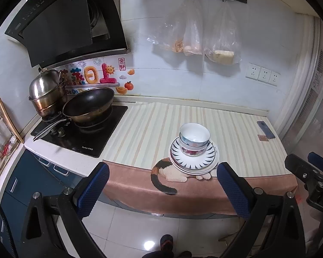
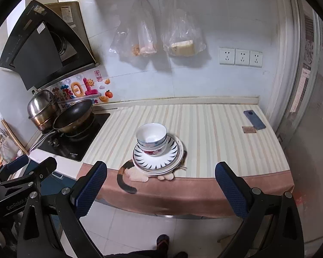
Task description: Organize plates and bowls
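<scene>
A stack of plates [image 1: 194,165] [image 2: 159,167] sits near the front edge of the striped cloth on the counter. The top plate has a dark ray pattern on its rim. Nested bowls [image 1: 194,138] [image 2: 151,138] stand on the plates, the upper one white inside. My left gripper [image 1: 162,183] is open and empty, held back from the counter's front edge, in front of and left of the stack. My right gripper [image 2: 161,182] is open and empty, also off the counter in front of the stack. Each gripper shows at the side of the other's view.
A black hob [image 1: 84,133] at the left holds a dark wok [image 1: 89,105] and a steel steamer pot [image 1: 46,92]. A phone [image 2: 254,119] and a small card [image 2: 248,129] lie at the counter's far right. Plastic bags [image 2: 159,34] hang on the wall. Tiled floor lies below.
</scene>
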### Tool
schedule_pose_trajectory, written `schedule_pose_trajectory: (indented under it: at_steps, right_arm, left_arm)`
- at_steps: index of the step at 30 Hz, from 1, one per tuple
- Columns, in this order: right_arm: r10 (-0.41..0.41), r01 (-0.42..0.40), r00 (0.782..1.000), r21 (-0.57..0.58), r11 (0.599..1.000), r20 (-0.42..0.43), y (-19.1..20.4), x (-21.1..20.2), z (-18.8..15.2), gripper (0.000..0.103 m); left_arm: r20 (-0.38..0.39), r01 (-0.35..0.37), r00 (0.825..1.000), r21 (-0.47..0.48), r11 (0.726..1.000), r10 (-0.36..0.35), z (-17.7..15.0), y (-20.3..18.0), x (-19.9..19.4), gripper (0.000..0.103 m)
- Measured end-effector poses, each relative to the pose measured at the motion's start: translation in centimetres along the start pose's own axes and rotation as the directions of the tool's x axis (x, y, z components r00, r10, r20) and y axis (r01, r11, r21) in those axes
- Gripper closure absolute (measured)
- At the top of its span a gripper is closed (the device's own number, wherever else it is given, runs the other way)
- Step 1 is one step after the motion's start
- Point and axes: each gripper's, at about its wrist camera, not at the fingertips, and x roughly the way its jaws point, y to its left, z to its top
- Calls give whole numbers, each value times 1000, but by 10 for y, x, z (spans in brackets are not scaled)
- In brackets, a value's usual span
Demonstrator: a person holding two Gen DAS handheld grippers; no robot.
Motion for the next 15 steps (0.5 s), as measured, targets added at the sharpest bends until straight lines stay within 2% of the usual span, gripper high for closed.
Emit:
schedule_pose_trajectory:
  at_steps: [15]
  right_arm:
    - [-7, 7, 1000, -22, 1000, 0, -3, -2, -3, 0]
  left_arm:
    - [4, -17, 1000, -9, 1000, 17, -7, 3, -9, 1]
